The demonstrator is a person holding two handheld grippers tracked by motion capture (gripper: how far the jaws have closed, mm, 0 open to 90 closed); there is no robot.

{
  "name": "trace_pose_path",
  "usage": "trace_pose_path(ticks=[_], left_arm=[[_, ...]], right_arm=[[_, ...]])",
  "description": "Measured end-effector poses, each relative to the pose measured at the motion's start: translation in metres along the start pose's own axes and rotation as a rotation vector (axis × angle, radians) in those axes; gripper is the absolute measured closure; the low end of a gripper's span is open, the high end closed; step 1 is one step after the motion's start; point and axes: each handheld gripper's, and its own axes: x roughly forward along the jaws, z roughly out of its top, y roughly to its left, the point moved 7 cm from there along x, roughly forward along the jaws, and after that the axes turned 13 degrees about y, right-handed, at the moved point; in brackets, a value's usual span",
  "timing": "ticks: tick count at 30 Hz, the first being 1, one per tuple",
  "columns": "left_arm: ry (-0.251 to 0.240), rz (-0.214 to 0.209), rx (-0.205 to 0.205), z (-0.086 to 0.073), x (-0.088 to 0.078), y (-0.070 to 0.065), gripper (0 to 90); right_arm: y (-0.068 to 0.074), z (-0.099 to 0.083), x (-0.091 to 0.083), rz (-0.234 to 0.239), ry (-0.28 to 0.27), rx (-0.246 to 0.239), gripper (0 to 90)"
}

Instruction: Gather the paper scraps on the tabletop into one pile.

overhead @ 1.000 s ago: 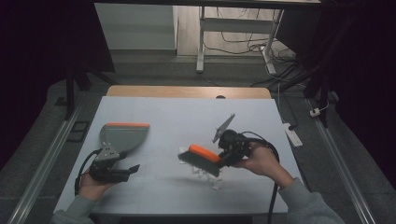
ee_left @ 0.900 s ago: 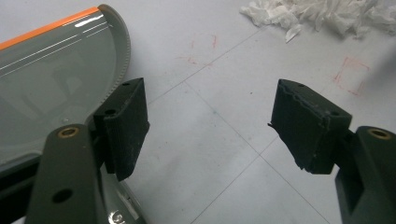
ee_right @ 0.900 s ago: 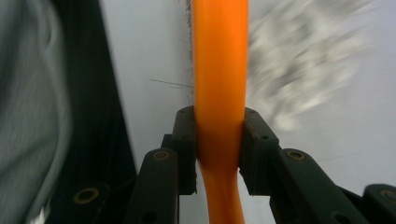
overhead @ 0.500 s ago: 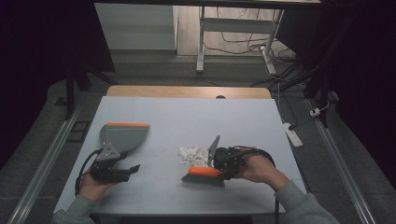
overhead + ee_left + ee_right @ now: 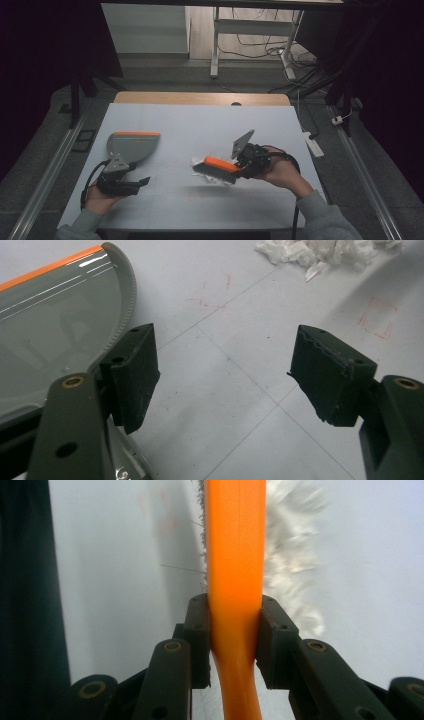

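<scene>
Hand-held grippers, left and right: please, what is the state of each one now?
Left hand-held gripper: open, holding nothing, beside the dustpan.
Right hand-held gripper: shut on the orange brush.

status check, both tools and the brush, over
Right tool shut on brush, over paper scraps. Left tool open beside dustpan. Nothing between scraps and dustpan.

black hand-held gripper (image 5: 131,183) bodies, black cables, grey sleeves (image 5: 320,220).
</scene>
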Motion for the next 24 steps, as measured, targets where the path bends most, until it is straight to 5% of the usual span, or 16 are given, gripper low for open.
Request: trace_pose_path(ticks=[9, 24], left_arm=[[-0.006, -0.001, -0.007, 0.000, -0.001, 0.001, 28.2], [-0.010, -0.001, -0.011, 0.001, -0.001, 0.001, 28.2]], right_arm=[[-0.025, -0.023, -0.009, -0.058, -0.013, 0.234, 70.3], [-0.037, -0.054, -0.008, -0.148, -0.072, 0.481, 70.3]])
